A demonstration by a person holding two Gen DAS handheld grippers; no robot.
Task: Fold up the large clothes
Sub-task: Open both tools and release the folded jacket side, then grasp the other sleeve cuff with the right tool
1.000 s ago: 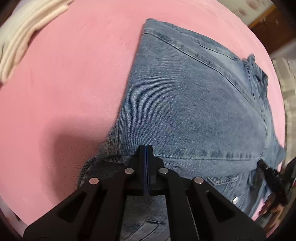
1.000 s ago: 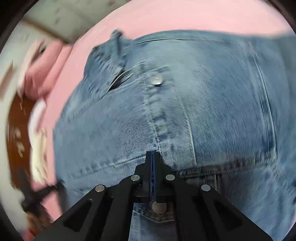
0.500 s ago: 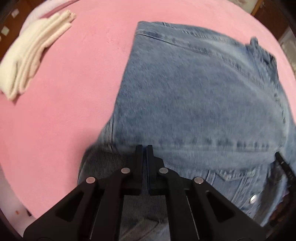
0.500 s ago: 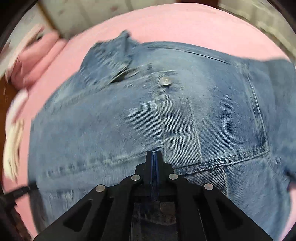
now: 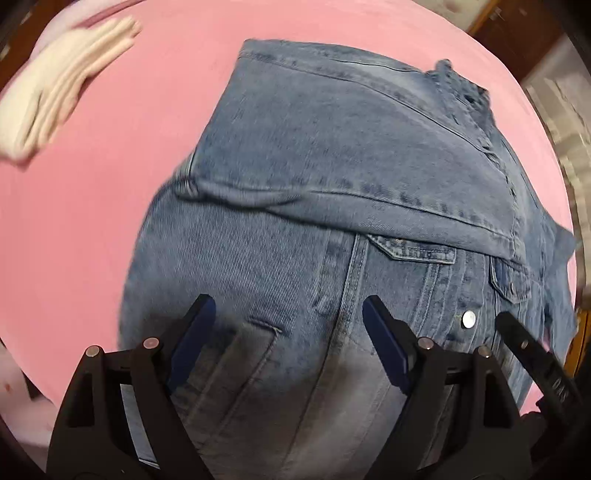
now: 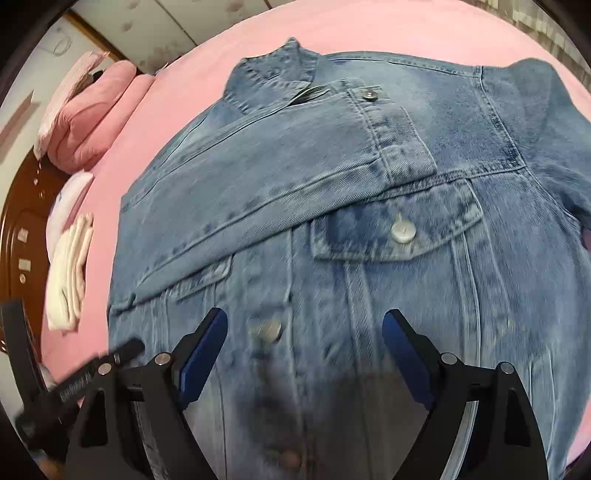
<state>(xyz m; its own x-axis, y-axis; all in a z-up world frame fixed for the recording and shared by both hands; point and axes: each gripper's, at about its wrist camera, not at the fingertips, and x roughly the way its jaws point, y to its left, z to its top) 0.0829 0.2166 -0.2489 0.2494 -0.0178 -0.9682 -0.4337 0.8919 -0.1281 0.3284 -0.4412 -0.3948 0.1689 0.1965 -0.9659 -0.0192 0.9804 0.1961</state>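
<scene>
Blue denim button-front jacket [image 6: 332, 206]: spread flat on pink bedcover [image 5: 92, 184], one sleeve folded across chest. Left gripper [image 5: 284, 325] and right gripper [image 6: 301, 332]: above jacket, jaws just opened wide, nothing between them. Cream folded cloth [image 5: 55, 96] and pink folded garment [image 6: 92, 110]: well apart, near bed edge.

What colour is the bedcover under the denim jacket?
Pink. The bedcover shows best in the right wrist view, around the jacket.
</scene>
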